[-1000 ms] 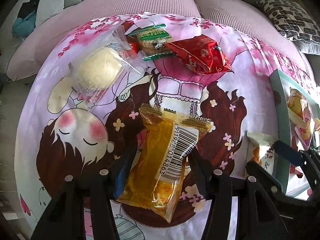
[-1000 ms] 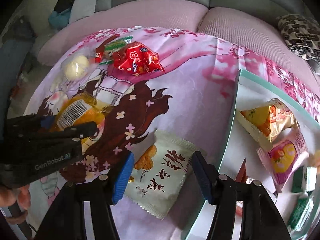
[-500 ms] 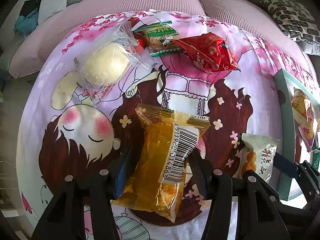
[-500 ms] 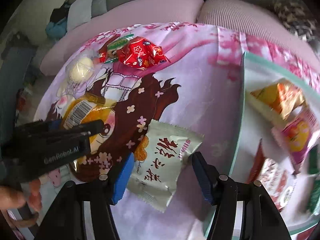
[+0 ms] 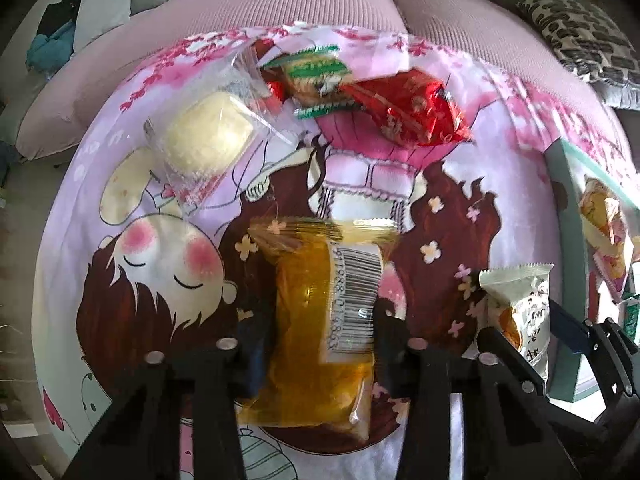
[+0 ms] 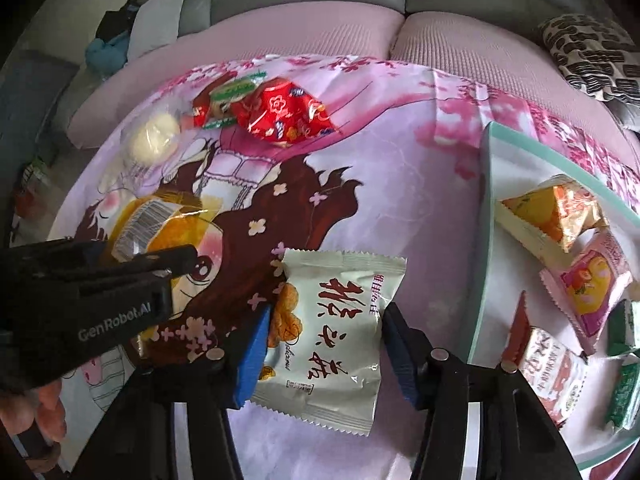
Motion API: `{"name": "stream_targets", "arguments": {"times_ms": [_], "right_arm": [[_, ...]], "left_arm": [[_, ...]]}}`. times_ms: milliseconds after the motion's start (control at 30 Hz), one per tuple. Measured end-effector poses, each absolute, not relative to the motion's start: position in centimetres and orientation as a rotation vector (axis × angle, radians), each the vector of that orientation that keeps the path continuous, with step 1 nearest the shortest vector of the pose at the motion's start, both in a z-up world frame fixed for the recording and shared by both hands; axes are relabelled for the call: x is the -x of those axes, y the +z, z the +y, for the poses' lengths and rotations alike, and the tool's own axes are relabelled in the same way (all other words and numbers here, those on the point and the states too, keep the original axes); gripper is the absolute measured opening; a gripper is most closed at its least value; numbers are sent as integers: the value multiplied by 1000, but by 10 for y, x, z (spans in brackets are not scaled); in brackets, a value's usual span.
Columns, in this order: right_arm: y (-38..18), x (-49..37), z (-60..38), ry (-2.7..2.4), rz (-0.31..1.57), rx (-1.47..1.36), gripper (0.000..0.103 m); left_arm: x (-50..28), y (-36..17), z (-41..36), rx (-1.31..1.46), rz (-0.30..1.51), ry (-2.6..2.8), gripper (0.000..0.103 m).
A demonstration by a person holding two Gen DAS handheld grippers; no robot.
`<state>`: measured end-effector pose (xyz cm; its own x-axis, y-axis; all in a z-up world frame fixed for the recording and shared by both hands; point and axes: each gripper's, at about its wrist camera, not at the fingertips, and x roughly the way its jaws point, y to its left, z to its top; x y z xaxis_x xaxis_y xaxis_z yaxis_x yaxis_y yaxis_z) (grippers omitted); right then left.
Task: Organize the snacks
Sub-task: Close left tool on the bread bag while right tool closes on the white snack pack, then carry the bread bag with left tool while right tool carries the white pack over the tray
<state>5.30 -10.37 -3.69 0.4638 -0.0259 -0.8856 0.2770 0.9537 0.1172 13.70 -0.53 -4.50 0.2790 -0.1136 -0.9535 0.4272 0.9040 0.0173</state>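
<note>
A yellow see-through snack packet (image 5: 316, 320) with a barcode lies on the cartoon-print cloth (image 5: 140, 240). My left gripper (image 5: 320, 320) straddles it; its jaws are closing and both pads touch the packet's sides. A white snack packet (image 6: 332, 328) with dark lettering sits between the blue pads (image 6: 254, 344) of my right gripper (image 6: 326, 332), whose jaws are closing too and pinch its edges. In the right wrist view the left gripper (image 6: 100, 280) reaches in from the left over the yellow packet (image 6: 168, 220). The teal-rimmed tray (image 6: 484, 220) on the right holds several packets.
At the far end of the cloth lie a red packet (image 5: 412, 112), a green-striped packet (image 5: 316, 72) and a pale bun in clear wrap (image 5: 208, 132). Pink sofa cushions (image 5: 300, 4) rise behind. A patterned pillow (image 5: 588, 40) sits far right. A hand (image 6: 48, 412) shows bottom left.
Both pairs of jaws have narrowed onto their packets. The yellow packet and the white packet have each turned straighter between the fingers. Neither hand has travelled much.
</note>
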Motion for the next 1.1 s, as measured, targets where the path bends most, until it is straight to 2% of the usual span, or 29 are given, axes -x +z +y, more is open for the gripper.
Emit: {"name": "stream_targets", "arguments": {"times_ms": [533, 767, 1100], "right_arm": [[25, -15, -145, -238, 887, -362, 57], [43, 15, -196, -349, 812, -436, 57], [60, 69, -274, -555, 711, -529, 57]], "left_arm": [[-119, 38, -15, -180, 1009, -461, 42], [-102, 66, -52, -186, 911, -571, 42], [-66, 75, -119, -265, 858, -706, 42]]}}
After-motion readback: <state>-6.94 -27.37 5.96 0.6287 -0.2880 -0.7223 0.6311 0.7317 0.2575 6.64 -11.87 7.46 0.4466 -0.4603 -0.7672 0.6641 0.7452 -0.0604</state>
